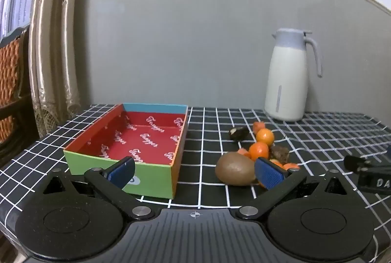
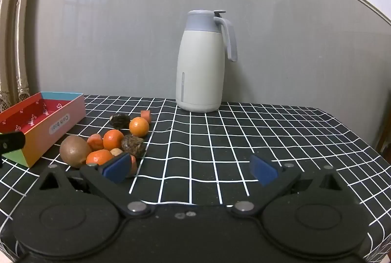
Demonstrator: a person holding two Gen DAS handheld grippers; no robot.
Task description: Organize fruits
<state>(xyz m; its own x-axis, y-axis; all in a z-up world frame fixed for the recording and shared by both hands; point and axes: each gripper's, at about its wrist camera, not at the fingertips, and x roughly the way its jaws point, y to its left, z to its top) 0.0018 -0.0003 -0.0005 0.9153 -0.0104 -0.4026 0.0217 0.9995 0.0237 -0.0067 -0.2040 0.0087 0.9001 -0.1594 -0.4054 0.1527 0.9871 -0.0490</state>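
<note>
Cardboard box (image 1: 136,140), red-lined and empty, sits ahead-left of the left gripper (image 1: 194,171); the fruit pile led by a brown kiwi (image 1: 234,171) lies ahead-right, ready for loading. Right gripper (image 2: 190,169) has the pile ahead-left. Both grippers stand wide apart, holding nothing.

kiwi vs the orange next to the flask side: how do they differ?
The fuzzy brown oval kiwi is bigger than the round glossy orange citrus fruit. The kiwi lies nearest the colourful open cardboard box; the citrus sits farther back, towards the pale grey-lidded flask. The kiwi's skin is matte, the citrus's shiny. Both rest on the black checked tablecloth, outside the box.
</note>
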